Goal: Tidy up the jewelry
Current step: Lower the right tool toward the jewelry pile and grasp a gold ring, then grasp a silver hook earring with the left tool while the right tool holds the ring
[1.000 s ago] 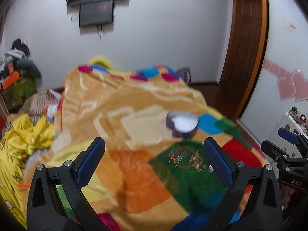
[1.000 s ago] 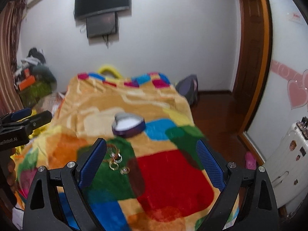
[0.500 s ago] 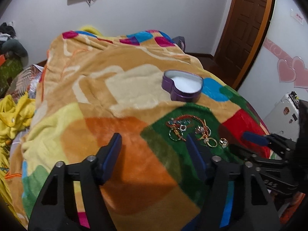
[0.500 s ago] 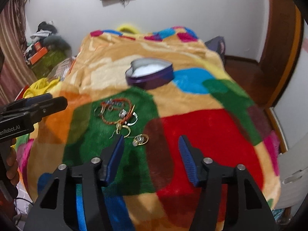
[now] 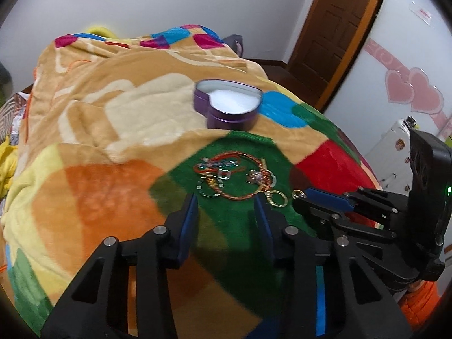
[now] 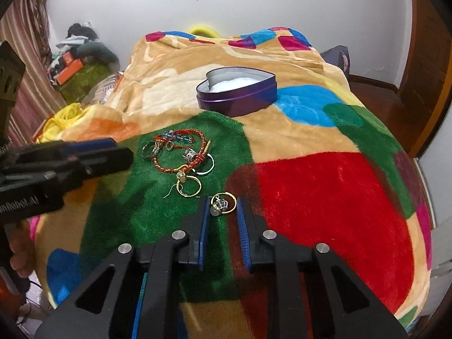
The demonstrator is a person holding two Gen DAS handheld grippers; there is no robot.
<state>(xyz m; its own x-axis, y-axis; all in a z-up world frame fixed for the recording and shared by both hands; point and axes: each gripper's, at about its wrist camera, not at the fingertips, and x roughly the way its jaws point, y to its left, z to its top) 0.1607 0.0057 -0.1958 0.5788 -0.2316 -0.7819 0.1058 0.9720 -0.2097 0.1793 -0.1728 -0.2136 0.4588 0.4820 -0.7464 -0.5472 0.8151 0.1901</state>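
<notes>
Black grippers (image 6: 223,212), blue-padded jaws, silver screws, white lettering.

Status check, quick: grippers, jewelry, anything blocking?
Right gripper closing around gold ring, no pinch confirmed. Left gripper closing, empty. Heart tin open, path clear.

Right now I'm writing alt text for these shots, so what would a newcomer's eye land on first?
Probably the patchwork blanket, loud with red, green, blue and tan patches. On its green patch lies a tangle of jewelry, with an open purple heart-shaped box behind it. Nearest the camera, the right gripper brackets a gold hoop earring, its jaws having just been closing.
</notes>
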